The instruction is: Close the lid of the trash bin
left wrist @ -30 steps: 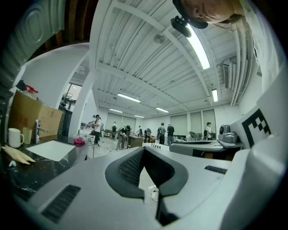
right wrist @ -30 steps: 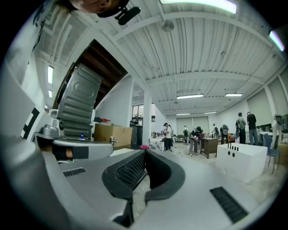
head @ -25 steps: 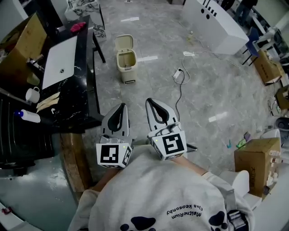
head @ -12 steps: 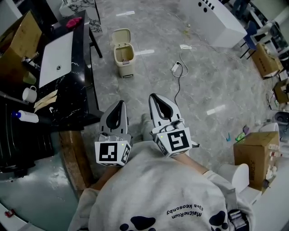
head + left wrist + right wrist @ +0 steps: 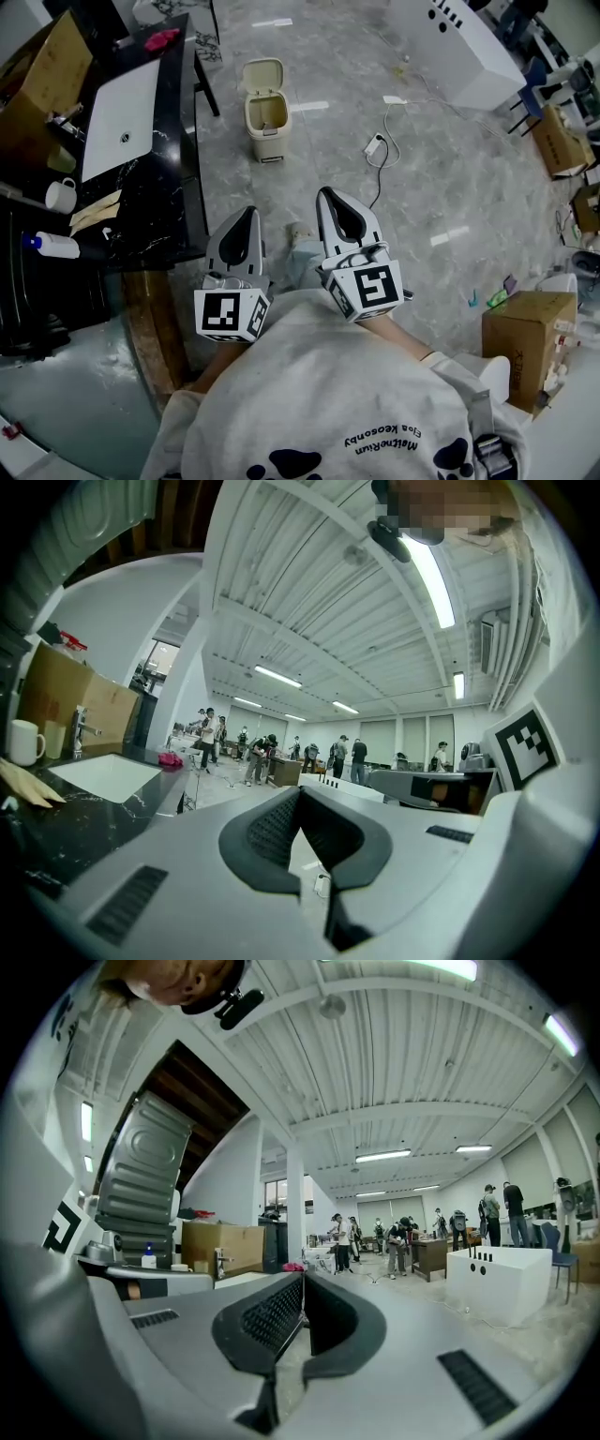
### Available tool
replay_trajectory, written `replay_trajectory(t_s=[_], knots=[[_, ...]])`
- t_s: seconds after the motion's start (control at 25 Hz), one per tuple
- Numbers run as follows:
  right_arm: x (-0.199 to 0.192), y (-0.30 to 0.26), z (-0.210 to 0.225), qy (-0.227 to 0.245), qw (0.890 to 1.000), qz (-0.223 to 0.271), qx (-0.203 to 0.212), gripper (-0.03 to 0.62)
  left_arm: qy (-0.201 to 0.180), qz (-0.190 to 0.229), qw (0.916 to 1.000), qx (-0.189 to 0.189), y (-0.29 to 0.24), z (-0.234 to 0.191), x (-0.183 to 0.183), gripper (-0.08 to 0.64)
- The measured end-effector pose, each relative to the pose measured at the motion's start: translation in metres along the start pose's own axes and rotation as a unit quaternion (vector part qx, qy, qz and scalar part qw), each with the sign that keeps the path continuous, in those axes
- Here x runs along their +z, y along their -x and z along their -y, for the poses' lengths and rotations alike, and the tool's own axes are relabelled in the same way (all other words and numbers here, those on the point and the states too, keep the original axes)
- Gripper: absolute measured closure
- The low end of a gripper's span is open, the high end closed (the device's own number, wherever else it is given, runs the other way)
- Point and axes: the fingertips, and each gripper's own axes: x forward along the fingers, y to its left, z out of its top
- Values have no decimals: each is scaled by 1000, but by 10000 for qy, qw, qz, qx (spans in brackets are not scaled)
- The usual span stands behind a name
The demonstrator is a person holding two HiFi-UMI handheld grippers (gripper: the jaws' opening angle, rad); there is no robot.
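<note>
The left tool (image 5: 247, 221) and right tool (image 5: 328, 197), both clenched empty, have moved forward with the person's step; a shoe (image 5: 296, 231) now shows between them. The trash bin (image 5: 265, 117) stands well ahead on the floor (image 5: 422, 187), its lid (image 5: 261, 73) upright, so closing has not begun. Neither gripper view shows the bin.

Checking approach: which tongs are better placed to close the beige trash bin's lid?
Probably left: left tongs point nearly straight at the beige plastic trash bin; right tongs aim beside it.
</note>
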Motion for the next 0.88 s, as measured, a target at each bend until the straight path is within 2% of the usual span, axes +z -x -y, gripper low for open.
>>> replay_trajectory(t_s=[0.36, 0.88], knots=[[10, -87, 70, -80, 9996, -147, 242, 560, 82, -121, 9998, 159, -103, -13, 12, 541], [23, -237, 179, -222, 9961, -164, 835, 560, 10, -100, 9973, 723, -263, -50, 34, 541]])
